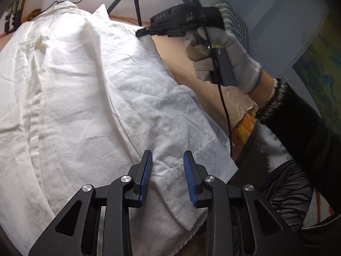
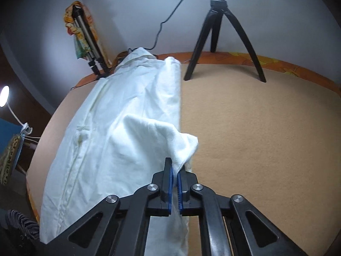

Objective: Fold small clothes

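White shirt [image 2: 110,128] cloth is pinched between the closed jaws of your right gripper [image 2: 175,173], a fold lifted at lower centre. Your left gripper [image 1: 168,170] stands open over the hem corner, holding nothing. Bare tan surface [image 2: 255,138] spreads right of the shirt's edge toward the tripod [image 2: 217,27]. "DAS" reads faintly on the right gripper's body.

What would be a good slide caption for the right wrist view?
Right gripper, jaws shut on a lifted fold of the white shirt, on a tan table beside a black tripod.
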`<action>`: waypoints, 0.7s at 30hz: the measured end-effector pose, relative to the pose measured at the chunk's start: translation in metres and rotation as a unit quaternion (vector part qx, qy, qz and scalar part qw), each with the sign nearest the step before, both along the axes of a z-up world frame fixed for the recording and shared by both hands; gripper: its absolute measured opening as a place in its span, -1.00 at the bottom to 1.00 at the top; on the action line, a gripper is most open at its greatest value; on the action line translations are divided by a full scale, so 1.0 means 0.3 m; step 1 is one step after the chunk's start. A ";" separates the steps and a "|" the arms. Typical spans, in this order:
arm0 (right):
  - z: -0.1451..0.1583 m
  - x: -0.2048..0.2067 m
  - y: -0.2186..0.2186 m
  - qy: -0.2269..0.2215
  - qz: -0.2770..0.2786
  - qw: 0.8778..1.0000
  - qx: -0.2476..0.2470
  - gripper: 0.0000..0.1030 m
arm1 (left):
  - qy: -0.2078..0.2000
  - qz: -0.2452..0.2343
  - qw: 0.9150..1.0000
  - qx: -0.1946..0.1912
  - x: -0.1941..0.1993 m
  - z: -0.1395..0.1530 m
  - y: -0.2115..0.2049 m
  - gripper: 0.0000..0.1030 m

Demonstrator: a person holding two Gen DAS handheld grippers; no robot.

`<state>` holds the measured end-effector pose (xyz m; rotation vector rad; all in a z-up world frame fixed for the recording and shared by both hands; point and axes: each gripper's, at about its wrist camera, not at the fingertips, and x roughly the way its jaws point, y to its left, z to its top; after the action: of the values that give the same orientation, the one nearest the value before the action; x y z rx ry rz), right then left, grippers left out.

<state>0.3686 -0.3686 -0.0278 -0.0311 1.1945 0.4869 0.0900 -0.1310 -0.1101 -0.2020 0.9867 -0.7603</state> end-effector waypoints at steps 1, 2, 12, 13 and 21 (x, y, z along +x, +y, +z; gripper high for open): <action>-0.022 0.013 -0.010 0.001 -0.007 1.000 -0.009 -0.98 | 0.000 0.000 1.000 -0.002 -0.004 -0.001 0.006 -0.45; -0.039 0.029 -0.014 0.002 -0.011 1.000 -0.016 -0.98 | 0.001 0.001 1.000 -0.004 -0.006 -0.001 0.010 -0.46; 0.087 -0.021 -0.085 -0.021 -0.027 0.999 0.000 -0.44 | -0.014 0.018 1.000 0.006 -0.035 0.030 0.057 -0.45; 0.113 -0.045 -0.098 -0.021 -0.026 0.999 0.006 -0.44 | -0.015 0.021 1.000 0.003 -0.035 0.035 0.064 -0.45; 0.164 -0.311 -0.200 0.033 -0.007 0.999 0.032 -0.24 | -0.032 0.012 0.999 -0.002 -0.067 0.068 0.043 -0.45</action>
<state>0.2753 -0.4286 0.0214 0.0478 1.2420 0.5170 0.0700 -0.1181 -0.0897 -0.1917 0.9199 -0.7430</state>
